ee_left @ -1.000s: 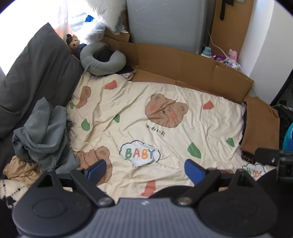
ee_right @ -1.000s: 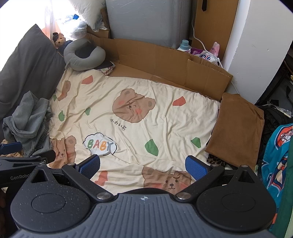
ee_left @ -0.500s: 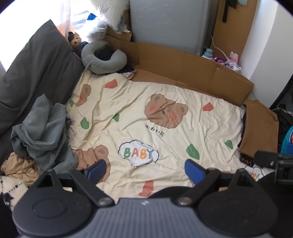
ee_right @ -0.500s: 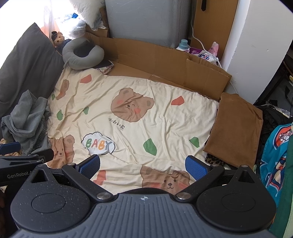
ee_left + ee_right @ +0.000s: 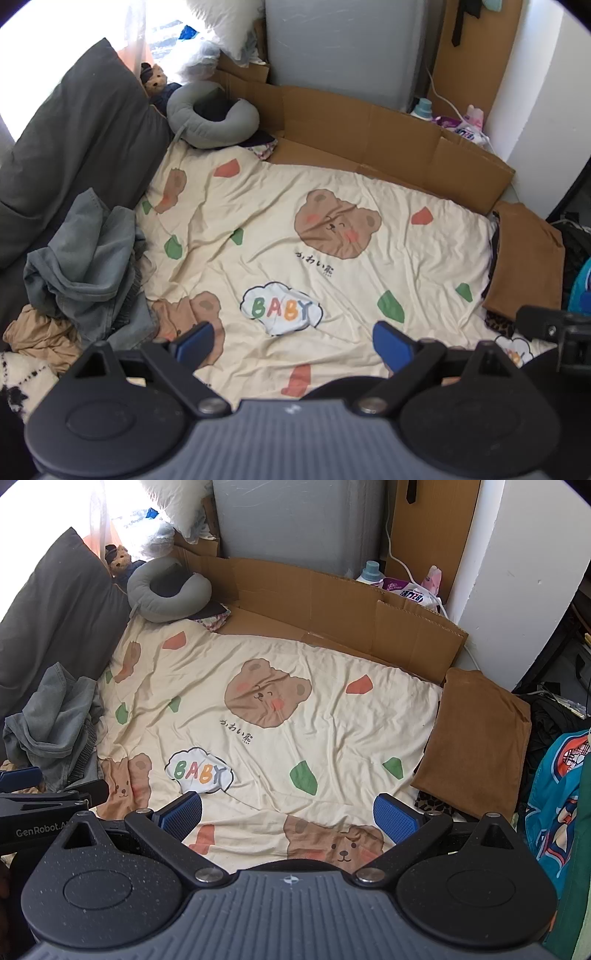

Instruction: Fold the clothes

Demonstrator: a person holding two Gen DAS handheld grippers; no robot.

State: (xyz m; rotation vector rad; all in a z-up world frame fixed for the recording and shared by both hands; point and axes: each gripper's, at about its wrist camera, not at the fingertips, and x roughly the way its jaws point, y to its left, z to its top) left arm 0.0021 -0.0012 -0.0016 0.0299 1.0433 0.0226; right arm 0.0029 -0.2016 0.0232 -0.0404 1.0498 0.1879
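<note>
A heap of unfolded clothes lies at the bed's left edge: a grey-blue denim garment (image 5: 88, 258) on top, a tan garment (image 5: 40, 334) under it. The same denim garment (image 5: 55, 716) shows in the right wrist view. A folded brown garment (image 5: 476, 746) rests at the right edge, also seen as the brown garment (image 5: 524, 258). My left gripper (image 5: 291, 345) hovers open above the cream bear-print sheet (image 5: 332, 266), holding nothing. My right gripper (image 5: 288, 816) is open too, empty, over the sheet (image 5: 295, 720). The left gripper's body (image 5: 40, 805) pokes in at the lower left.
A dark grey pillow (image 5: 70, 155) lines the left side. A grey neck pillow (image 5: 210, 118) and a small teddy bear (image 5: 155, 79) sit at the far left corner. Flattened cardboard (image 5: 369, 144) borders the far edge, with bottles (image 5: 371, 572) behind. Teal clothing (image 5: 557, 794) hangs at the right.
Both views have drifted slightly, the left one rising and tilting a little over the bed. Both grippers stay open and empty; nothing on the bed has moved.
</note>
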